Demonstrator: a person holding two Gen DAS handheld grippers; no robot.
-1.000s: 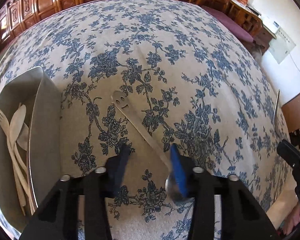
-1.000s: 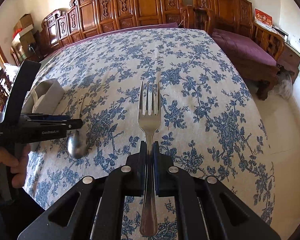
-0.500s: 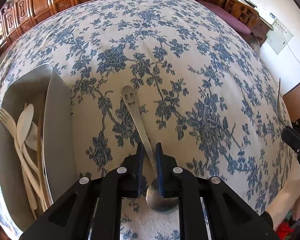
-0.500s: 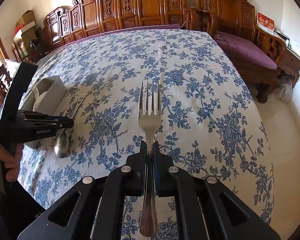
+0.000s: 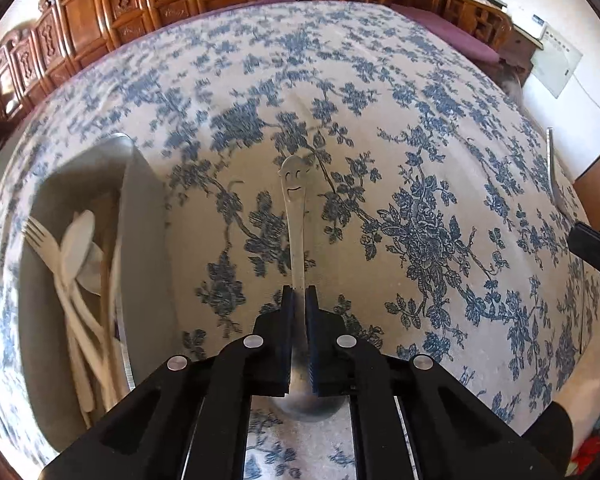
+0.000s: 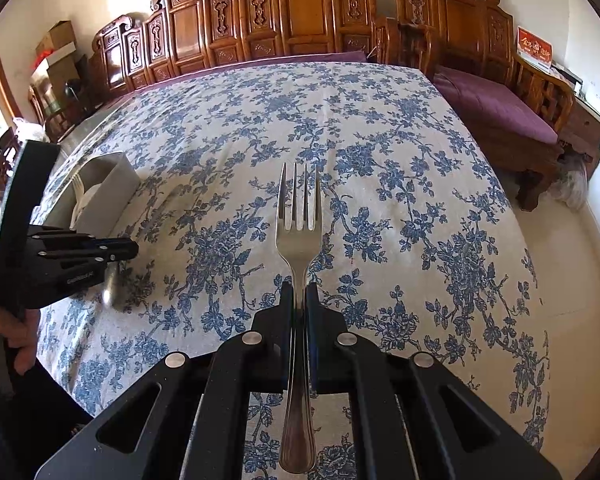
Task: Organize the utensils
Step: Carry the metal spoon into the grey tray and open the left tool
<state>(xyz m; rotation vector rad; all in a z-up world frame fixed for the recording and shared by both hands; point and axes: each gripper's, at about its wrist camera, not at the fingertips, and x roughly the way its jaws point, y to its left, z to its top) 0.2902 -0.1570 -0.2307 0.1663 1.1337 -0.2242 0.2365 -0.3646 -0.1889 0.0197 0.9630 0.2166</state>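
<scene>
The left hand-held gripper (image 5: 299, 300) tips steeply down toward the tabletop (image 5: 420, 160), and we see its pads clamped on the neck of a metal spoon (image 5: 296, 216), just above the bowl. The spoon's handle, stamped with a smiling face, runs forward along the fingers over the blue floral cloth. In the right wrist view we find this gripper at the left edge, level across the picture, with a hand (image 6: 8, 332) wrapped round its grip. The right hand-held gripper (image 6: 299, 300) also slants down, pinched tight on the stem of a metal fork (image 6: 299, 220), tines forward. A grey organizer tray (image 5: 144, 248) with pale utensils (image 5: 76, 256) sits beside the spoon.
</scene>
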